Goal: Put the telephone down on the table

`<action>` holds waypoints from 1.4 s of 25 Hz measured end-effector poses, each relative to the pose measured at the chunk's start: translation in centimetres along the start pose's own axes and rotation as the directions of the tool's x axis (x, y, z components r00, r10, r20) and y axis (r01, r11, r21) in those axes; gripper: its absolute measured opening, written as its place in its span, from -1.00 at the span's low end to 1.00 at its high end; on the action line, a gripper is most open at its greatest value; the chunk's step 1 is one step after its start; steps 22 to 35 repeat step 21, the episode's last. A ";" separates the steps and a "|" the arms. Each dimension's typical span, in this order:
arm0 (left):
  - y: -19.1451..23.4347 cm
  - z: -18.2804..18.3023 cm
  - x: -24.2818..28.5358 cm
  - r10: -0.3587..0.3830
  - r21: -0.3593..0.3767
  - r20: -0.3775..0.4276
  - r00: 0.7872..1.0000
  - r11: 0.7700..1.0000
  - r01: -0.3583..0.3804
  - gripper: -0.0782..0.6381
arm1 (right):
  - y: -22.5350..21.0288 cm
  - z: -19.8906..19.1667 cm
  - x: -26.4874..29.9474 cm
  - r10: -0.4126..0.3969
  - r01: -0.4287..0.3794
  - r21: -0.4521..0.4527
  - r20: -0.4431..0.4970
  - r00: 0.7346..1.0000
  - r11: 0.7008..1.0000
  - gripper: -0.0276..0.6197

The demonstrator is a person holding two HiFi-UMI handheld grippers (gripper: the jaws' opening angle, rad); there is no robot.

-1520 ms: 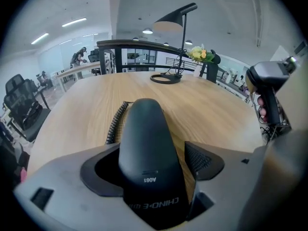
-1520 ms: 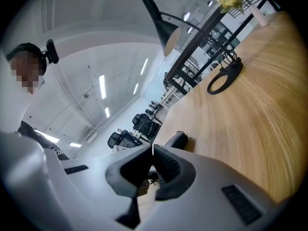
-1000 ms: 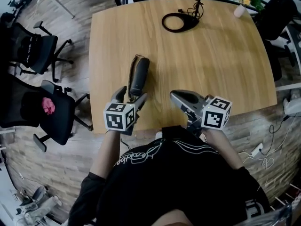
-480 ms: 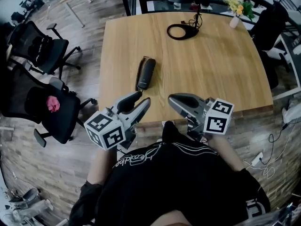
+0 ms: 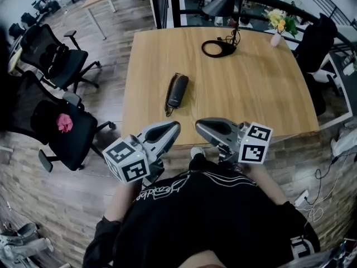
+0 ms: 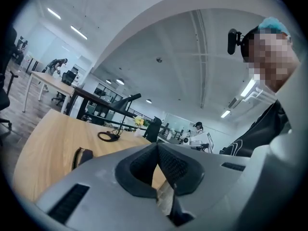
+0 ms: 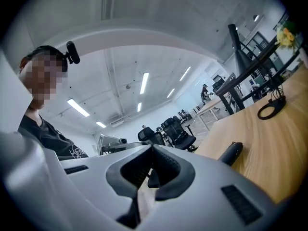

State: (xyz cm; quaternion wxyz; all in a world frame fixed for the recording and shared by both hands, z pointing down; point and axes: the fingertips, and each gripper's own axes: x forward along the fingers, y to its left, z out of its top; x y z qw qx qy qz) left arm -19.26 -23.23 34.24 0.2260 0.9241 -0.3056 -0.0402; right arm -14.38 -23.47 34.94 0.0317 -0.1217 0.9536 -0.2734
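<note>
The black telephone handset (image 5: 178,90) lies flat on the wooden table (image 5: 251,82), left of its middle, with its coiled cord (image 5: 169,96) along its left side. It also shows in the left gripper view as a dark handset (image 6: 83,156) and in the right gripper view as the handset (image 7: 231,153). My left gripper (image 5: 174,128) hangs at the table's near edge, shut and empty, well short of the handset. My right gripper (image 5: 201,124) sits beside it, also shut with nothing in it. Their tips point toward each other.
A black lamp base with cable (image 5: 218,48) stands at the table's far side, and a small vase of flowers (image 5: 276,35) at the far right corner. Black office chairs (image 5: 61,130) stand left of the table, one with a pink item on its seat.
My left gripper let go of the handset, drew back to the table's near edge and shut. The handset stays on the table. The right gripper barely moved.
</note>
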 end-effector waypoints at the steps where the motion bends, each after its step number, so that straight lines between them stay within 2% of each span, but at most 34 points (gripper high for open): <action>1: -0.1 0.0 0.0 -0.005 -0.008 0.004 1.000 1.000 0.005 -0.76 | 0.1 0.0 0.0 0.003 -0.003 0.008 0.000 1.000 1.000 -0.79; 4: -0.3 0.0 -0.1 -0.011 -0.023 0.017 1.000 1.000 0.011 -0.76 | 0.2 0.1 -0.1 0.000 0.000 0.013 -0.001 1.000 1.000 -0.79; 12: 0.6 -0.3 -0.5 0.018 -0.006 0.048 0.999 1.000 -0.017 -0.76 | 0.1 -0.4 0.1 -0.001 0.001 0.021 -0.011 1.000 1.000 -0.79; 21: 1.3 0.7 -0.3 -0.006 -0.082 0.125 0.992 0.997 0.017 -0.76 | -1.0 -0.2 0.5 -0.008 0.009 0.030 -0.004 1.000 1.000 -0.79; 35: 1.3 0.7 -0.3 -0.006 -0.082 0.125 0.992 0.997 0.017 -0.76 | -1.0 -0.2 0.5 -0.008 0.009 0.030 -0.004 1.000 1.000 -0.79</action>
